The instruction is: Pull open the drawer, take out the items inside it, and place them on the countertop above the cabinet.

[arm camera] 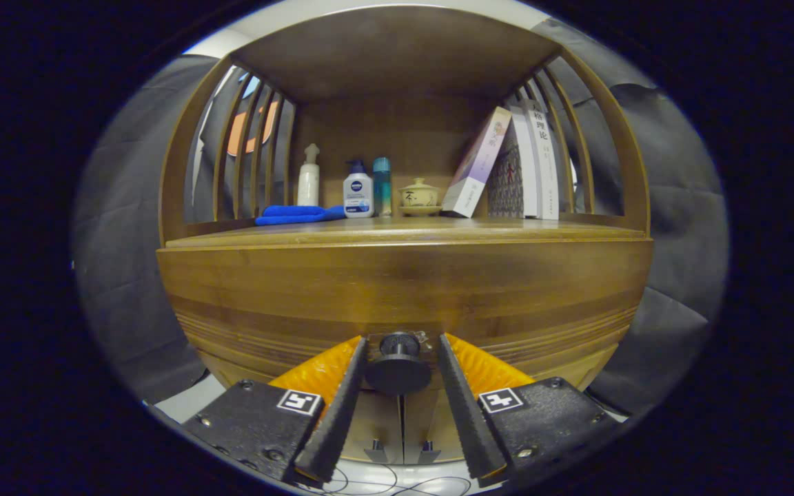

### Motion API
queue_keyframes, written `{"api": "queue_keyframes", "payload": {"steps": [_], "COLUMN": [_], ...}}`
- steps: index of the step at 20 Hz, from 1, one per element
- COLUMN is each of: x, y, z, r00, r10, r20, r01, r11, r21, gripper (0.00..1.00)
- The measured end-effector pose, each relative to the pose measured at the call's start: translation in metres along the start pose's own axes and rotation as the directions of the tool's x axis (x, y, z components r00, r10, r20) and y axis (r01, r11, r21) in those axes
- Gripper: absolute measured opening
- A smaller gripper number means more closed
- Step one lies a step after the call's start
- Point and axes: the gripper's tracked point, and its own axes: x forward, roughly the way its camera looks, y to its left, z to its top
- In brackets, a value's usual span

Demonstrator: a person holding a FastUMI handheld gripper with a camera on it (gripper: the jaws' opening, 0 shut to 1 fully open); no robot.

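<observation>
Drawer knob point(398, 362) sits squarely between the gripper point(400, 386) fingers, which stand apart, not yet clamped; its stem points straight outward.

Dark creased cloth walls point(679, 207) either side, pale floor point(190, 403) below — warm, dim booth light

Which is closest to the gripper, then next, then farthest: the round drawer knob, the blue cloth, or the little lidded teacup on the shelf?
1. Drawer knob: right between the open fingers of the gripper, on the drawer front.
2. Blue cloth: up on the countertop, toward its left side.
3. Lidded teacup: farther back on the countertop, near the leaning books.
</observation>
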Motion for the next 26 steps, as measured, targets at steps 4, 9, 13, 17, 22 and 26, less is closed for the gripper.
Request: {"api": "queue_keyframes", "payload": {"steps": [4, 9, 13, 17, 22, 26], "x": [-0.003, -0.001, -0.004, -0.018, -0.042, -0.064], "y": [0.002, 0.002, 0.001, 0.001, 0.0, -0.001], "z": [-0.004, -0.005, -0.004, -0.007, -0.012, -0.016], "r00": [1.0, 1.0, 1.0, 1.0, 1.0, 1.0], "r10": [-0.007, -0.008, -0.015, -0.012, -0.007, -0.002], "r20": [-0.005, -0.019, -0.023, -0.023, -0.029, -0.026], "r01": [0.007, 0.008, 0.015, 0.012, 0.007, 0.002], "r11": [1.0, 1.0, 1.0, 1.0, 1.0, 1.0], "r21": [0.02, 0.0, -0.009, -0.008, -0.001, 0.003], "gripper": [0.53, 0.44, 0.41, 0.41, 0.41, 0.41]}}
